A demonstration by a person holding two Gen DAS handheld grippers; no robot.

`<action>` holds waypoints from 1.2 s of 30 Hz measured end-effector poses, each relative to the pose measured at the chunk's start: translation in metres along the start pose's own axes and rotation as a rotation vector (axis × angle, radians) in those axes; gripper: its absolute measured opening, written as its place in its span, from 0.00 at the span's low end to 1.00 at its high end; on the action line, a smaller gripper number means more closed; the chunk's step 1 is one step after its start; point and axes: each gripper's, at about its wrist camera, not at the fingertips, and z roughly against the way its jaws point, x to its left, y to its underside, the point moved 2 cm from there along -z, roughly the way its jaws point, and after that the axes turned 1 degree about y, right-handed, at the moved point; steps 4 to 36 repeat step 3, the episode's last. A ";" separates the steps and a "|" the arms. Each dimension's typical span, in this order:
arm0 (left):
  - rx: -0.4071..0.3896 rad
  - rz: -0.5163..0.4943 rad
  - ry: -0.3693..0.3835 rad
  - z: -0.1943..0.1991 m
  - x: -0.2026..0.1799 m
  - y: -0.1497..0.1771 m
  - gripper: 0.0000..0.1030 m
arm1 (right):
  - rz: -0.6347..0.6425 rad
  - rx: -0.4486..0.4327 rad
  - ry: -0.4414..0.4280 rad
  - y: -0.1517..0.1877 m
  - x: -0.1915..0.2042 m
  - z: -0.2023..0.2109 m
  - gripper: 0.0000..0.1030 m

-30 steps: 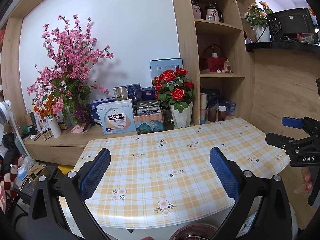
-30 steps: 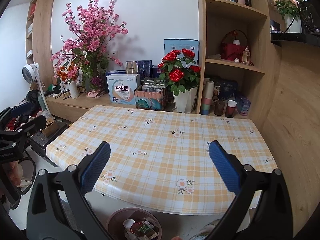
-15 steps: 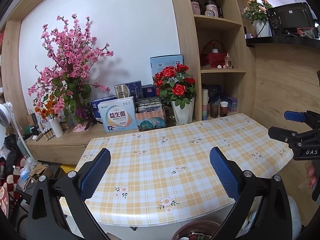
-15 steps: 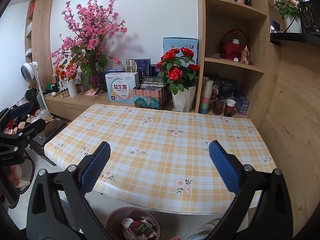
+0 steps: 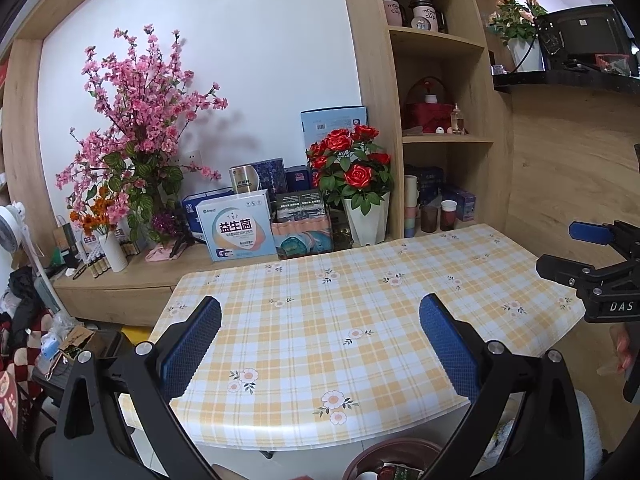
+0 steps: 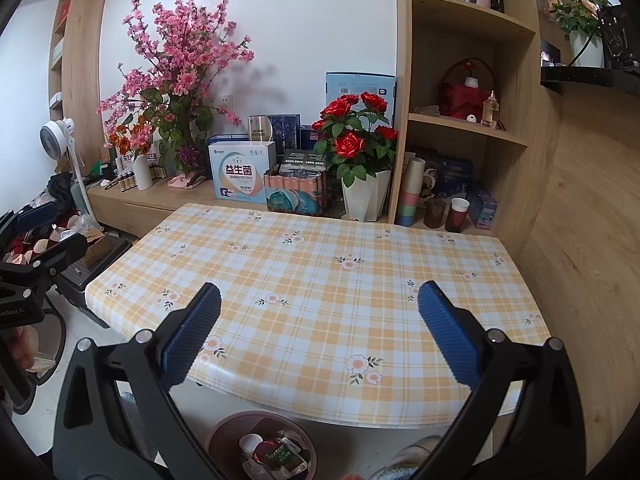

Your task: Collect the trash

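A brown round bin (image 6: 262, 446) stands on the floor under the near edge of the table, holding wrappers, a white cap and other trash; its rim (image 5: 394, 454) also shows in the left wrist view. The table (image 6: 320, 280) wears a yellow plaid cloth with flower prints, and nothing lies on it. My left gripper (image 5: 320, 344) hangs open above the table's near edge, nothing between its blue pads. My right gripper (image 6: 320, 334) is open too, empty, over the near edge. Each gripper appears in the other's view, the right one (image 5: 592, 256) at the right border and the left one (image 6: 36, 240) at the left border.
Behind the table sit a white pot of red roses (image 6: 360, 160), boxes (image 6: 240, 172), a pink blossom arrangement (image 6: 180, 72) and stacked cups (image 6: 412, 192) on a wooden shelf unit. A wooden wall (image 6: 580, 240) bounds the right side. Floor clutter and a fan (image 6: 56, 136) lie left.
Both grippers have drawn back and risen a little from the table, so more of the tabletop and bin shows. Both stay open and empty.
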 end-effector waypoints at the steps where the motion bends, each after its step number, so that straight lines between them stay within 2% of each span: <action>1: 0.001 0.000 -0.001 0.000 0.000 0.000 0.94 | -0.001 0.000 0.001 -0.001 0.000 0.000 0.94; 36: 0.004 0.002 -0.004 -0.001 0.001 0.001 0.94 | -0.003 0.002 0.001 0.001 0.000 0.000 0.94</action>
